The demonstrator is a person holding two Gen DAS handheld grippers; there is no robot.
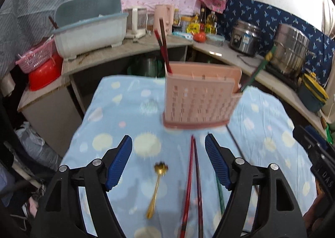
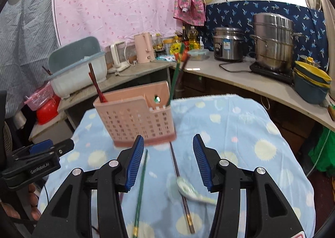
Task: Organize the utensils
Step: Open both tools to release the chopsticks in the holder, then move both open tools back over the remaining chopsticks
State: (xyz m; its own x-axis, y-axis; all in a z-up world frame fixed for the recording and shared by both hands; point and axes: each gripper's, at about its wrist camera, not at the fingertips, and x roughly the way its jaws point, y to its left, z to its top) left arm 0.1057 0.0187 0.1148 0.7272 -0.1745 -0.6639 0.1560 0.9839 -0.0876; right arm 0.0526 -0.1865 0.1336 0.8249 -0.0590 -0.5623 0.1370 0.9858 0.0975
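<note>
Both tools are seen spread, nothing held: left tool (image 1: pixel 168 160) over red chopsticks (image 1: pixel 191 185), right tool (image 2: pixel 168 160) near the ceramic spoon (image 2: pixel 186 187). Chopsticks judged light, stiff, slippery, best pinched mid-shaft; spoon fragile. Pink holder (image 1: pixel 199 99) stands on the table ahead.

The utensil holder (image 2: pixel 134 116) is matt pink plastic, pierced with small slots. Under it the tablecloth (image 2: pixel 240 133) is soft, slightly creased cotton-like cloth. In front of the holder lie a shiny gold metal spoon (image 1: pixel 157 187), a glossy glazed ceramic spoon (image 2: pixel 188 190) and lacquered red chopsticks (image 1: pixel 191 185). Behind it, the stacked steamer pot (image 2: pixel 274 43) is polished steel.
</note>
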